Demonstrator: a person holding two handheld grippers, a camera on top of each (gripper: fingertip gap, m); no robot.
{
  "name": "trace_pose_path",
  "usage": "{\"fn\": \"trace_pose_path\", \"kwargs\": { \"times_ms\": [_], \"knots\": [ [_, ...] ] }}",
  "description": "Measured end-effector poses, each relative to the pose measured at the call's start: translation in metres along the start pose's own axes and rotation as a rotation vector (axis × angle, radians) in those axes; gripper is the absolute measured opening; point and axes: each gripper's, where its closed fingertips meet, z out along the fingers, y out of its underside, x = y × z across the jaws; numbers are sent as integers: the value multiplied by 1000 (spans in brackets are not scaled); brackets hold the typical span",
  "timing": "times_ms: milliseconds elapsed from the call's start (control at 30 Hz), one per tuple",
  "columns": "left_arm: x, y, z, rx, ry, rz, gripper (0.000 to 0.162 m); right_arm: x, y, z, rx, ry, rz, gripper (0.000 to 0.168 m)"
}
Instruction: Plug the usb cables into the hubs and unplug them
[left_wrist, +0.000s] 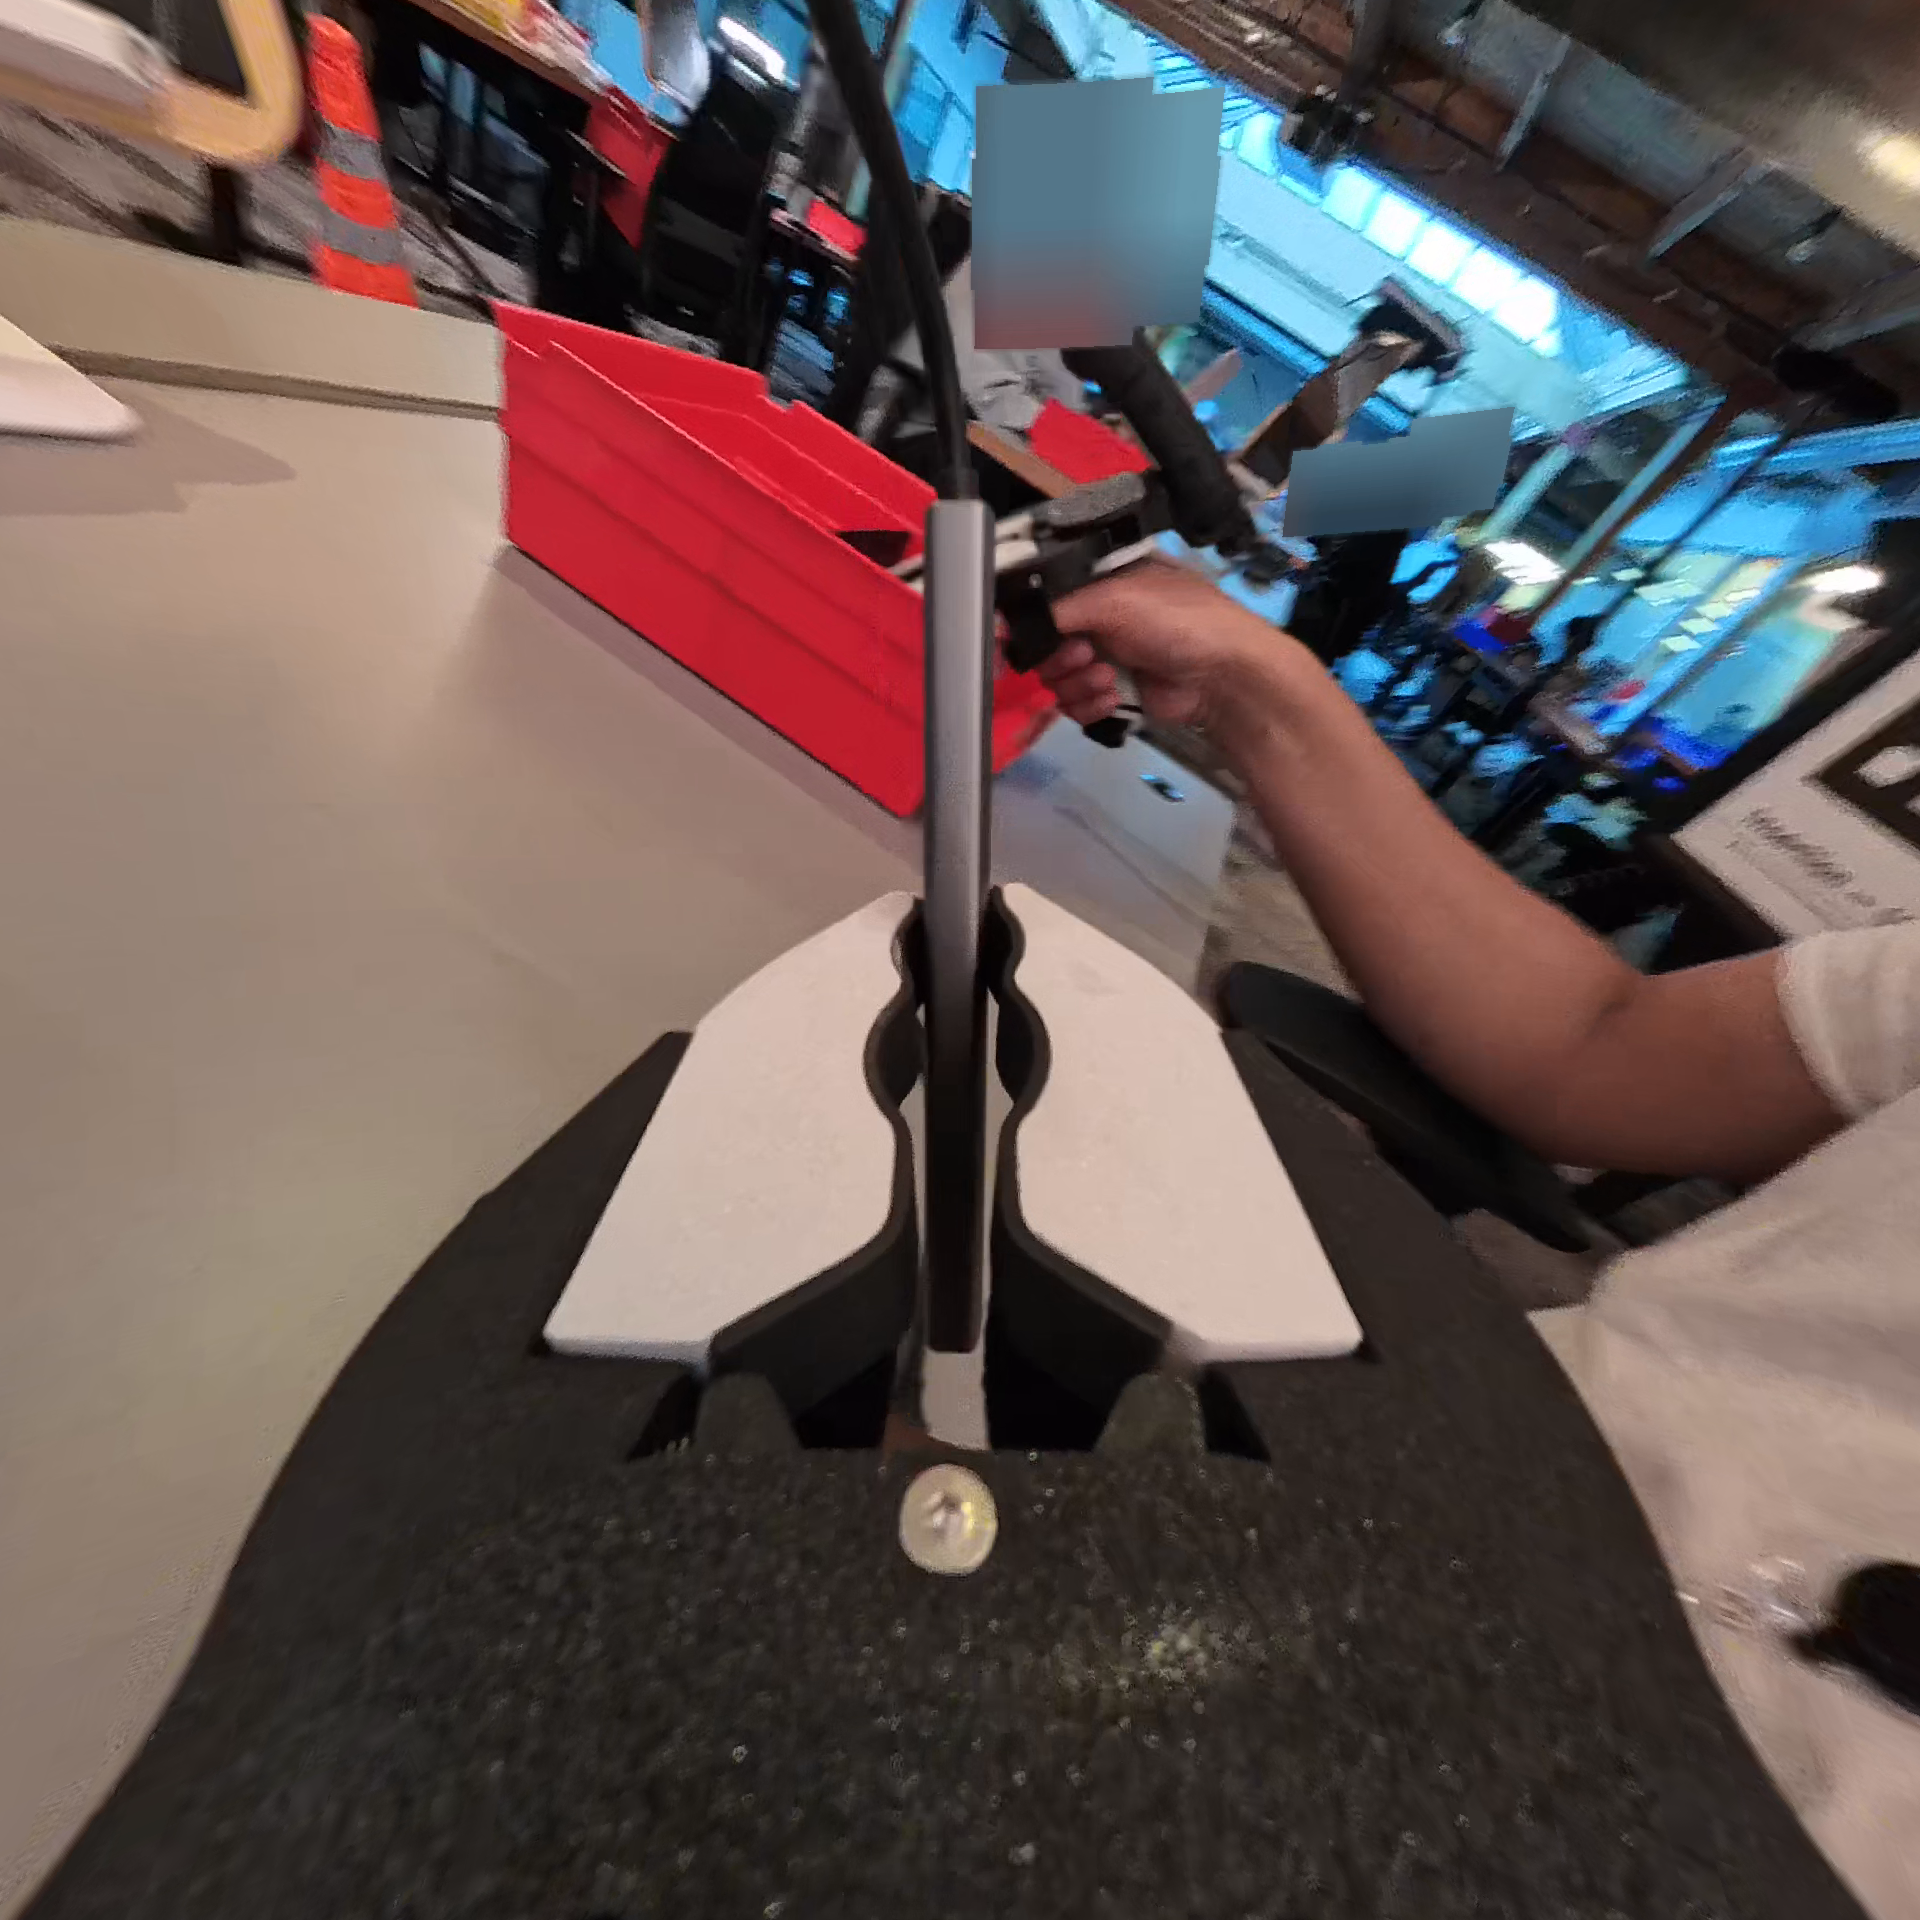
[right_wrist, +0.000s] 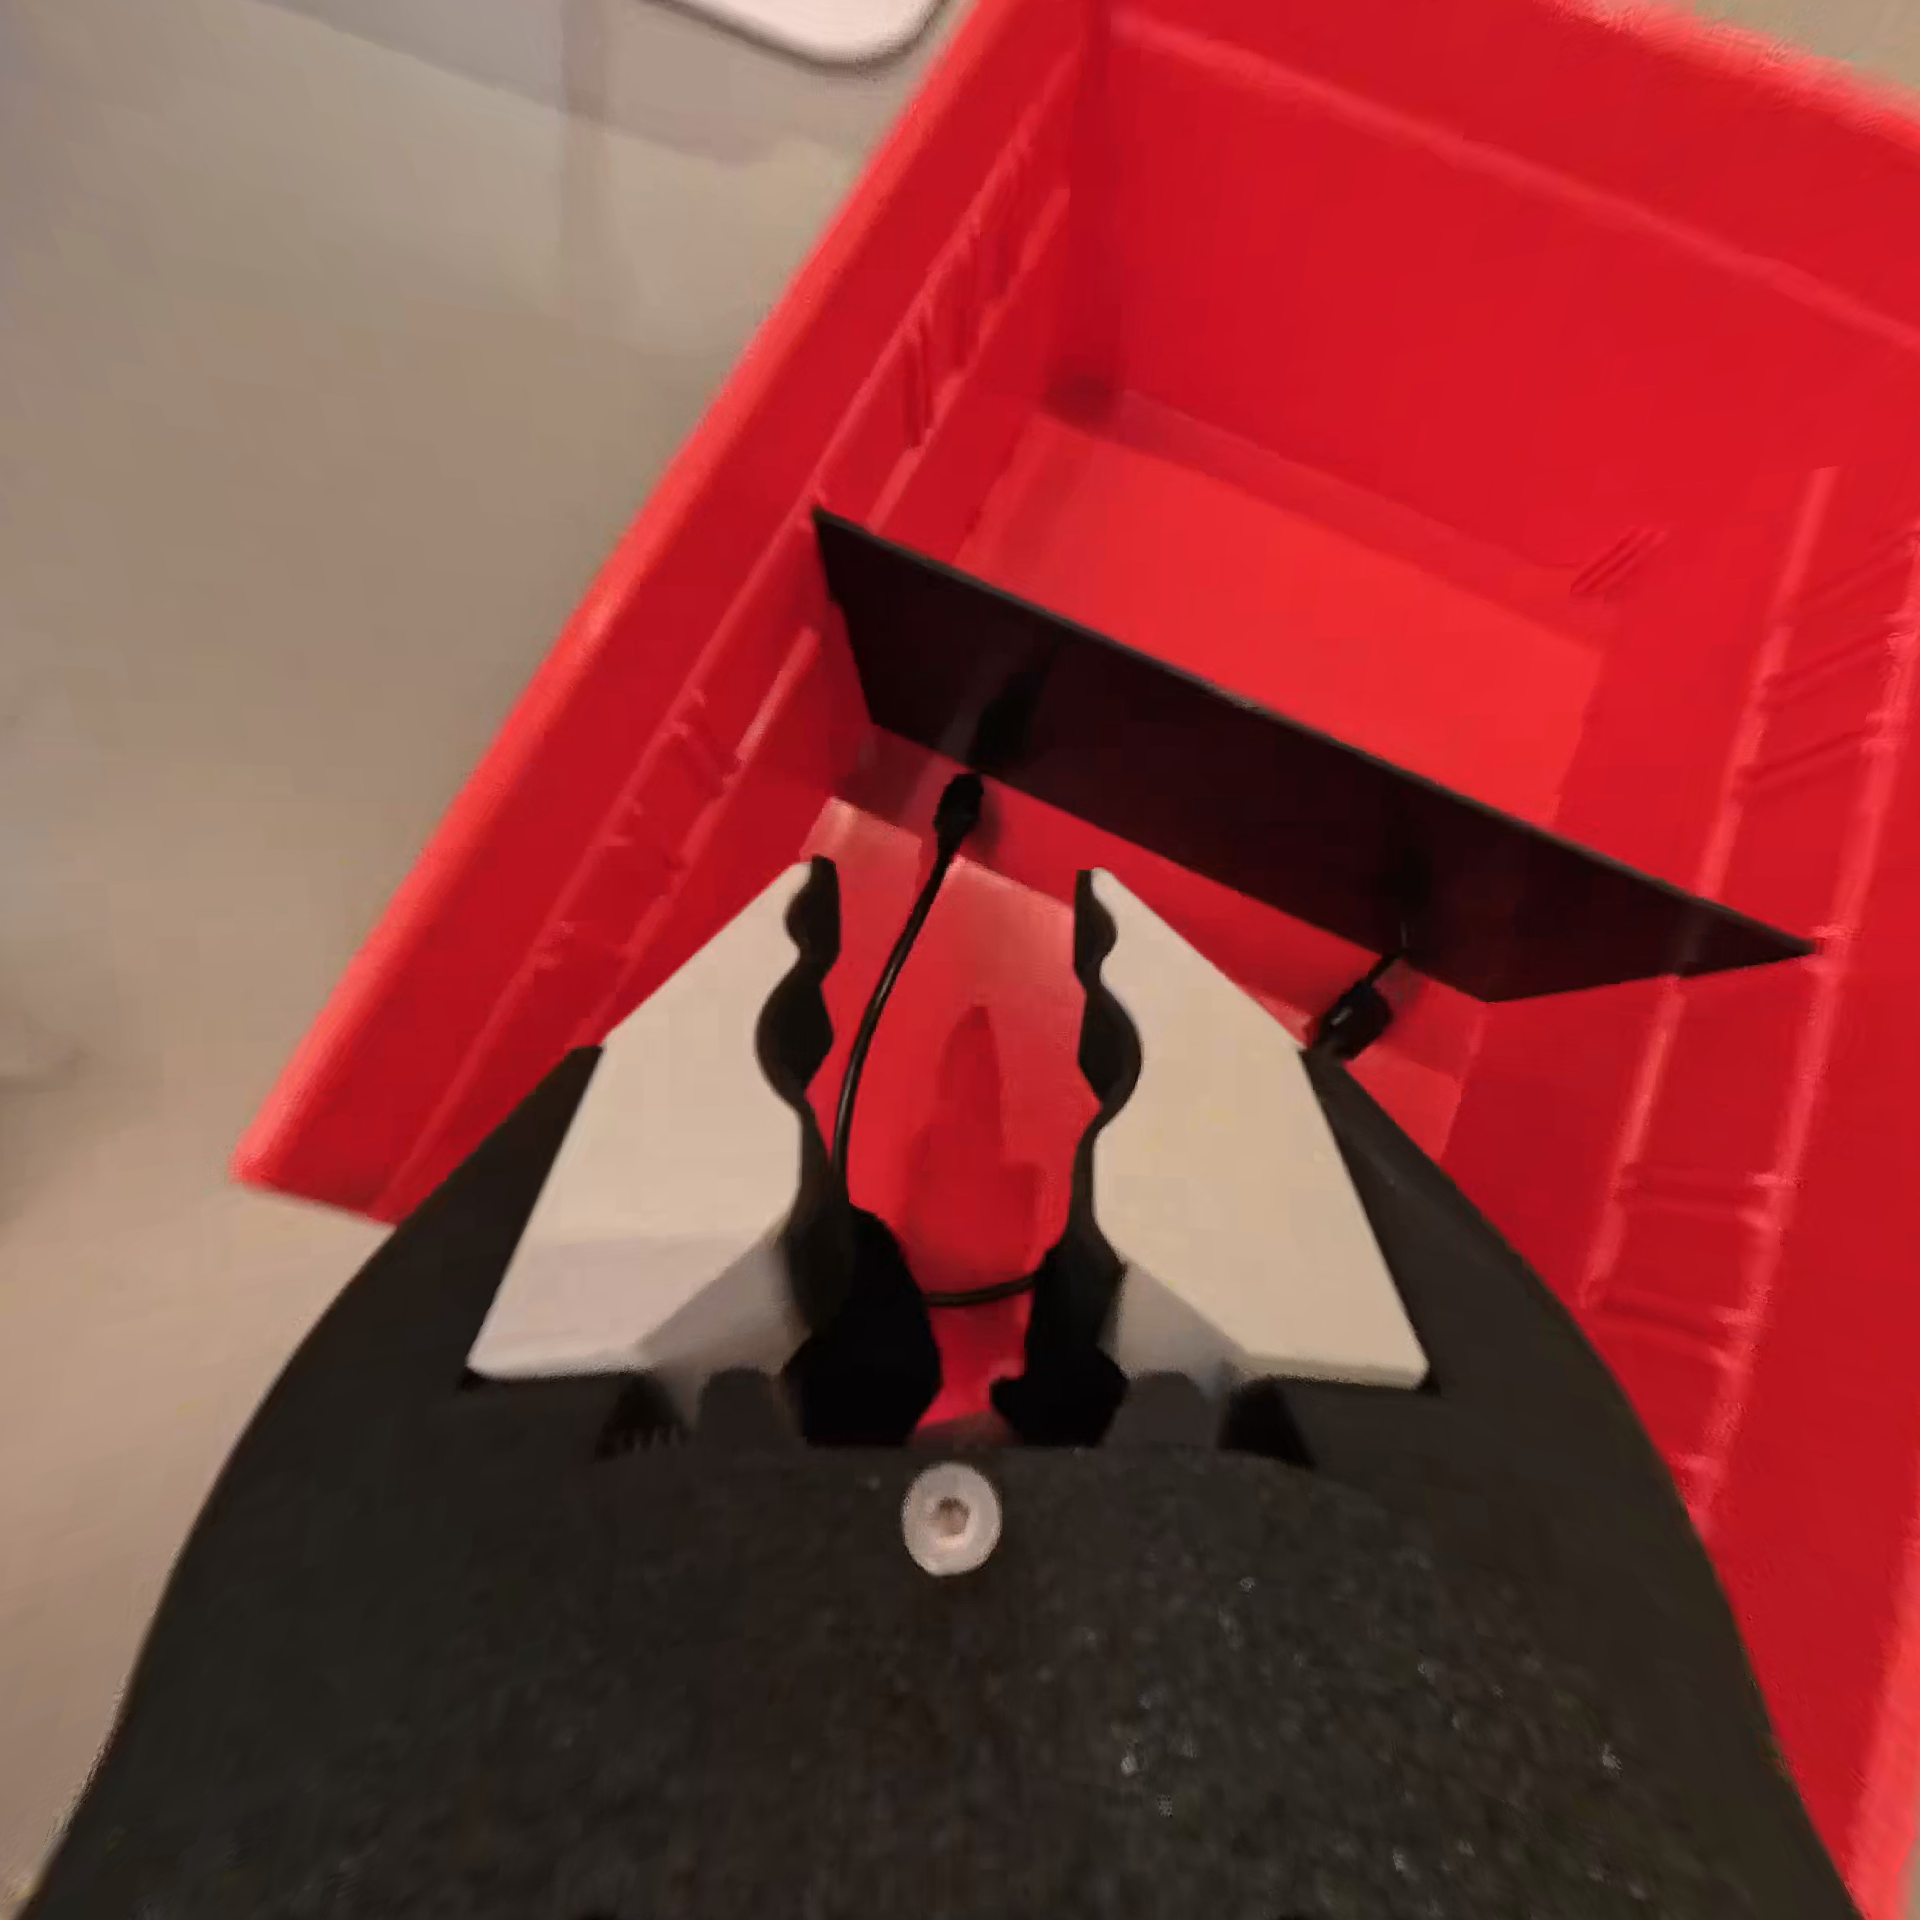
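Red bin (right_wrist: 1351, 312), black divider (right_wrist: 1247, 769) inside

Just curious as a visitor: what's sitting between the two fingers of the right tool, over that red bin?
In the right wrist view, a thin black cable runs up between the spread fingers to a black divider panel in the red bin.

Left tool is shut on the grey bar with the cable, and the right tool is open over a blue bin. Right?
Not quite: the bin is red, as the right wrist view shows. The rest holds: left tool shut on the grey bar, right tool open over it.
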Motion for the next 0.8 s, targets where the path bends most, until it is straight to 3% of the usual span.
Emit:
{"fn": "trace_pose_path", "kwargs": {
  "times_ms": [100,167,333,433,533,733,800],
  "knots": [
    [1,-2,5,-42,63,-124,9,-11,-36,-41,187,-22,-95,53],
    [4,-6,10,-81,134,-230,9,-46,-63,-74,344,-102,-228,58],
    [4,-19,22,-148,266,-434,9,-204,-78,-125,670,-457,-591,37],
    [5,-19,31,-186,300,-455,9,-265,-64,-113,691,-570,-666,32],
    [6,-19,35,-175,330,-503,9,-290,-46,-91,611,-607,-705,32],
    [-7,-20,32,-104,347,-624,9,-293,-43,-64,578,-509,-682,25],
    [-8,-20,31,-102,353,-637,9,-298,-44,-65,621,-520,-667,15]
  ]
}}
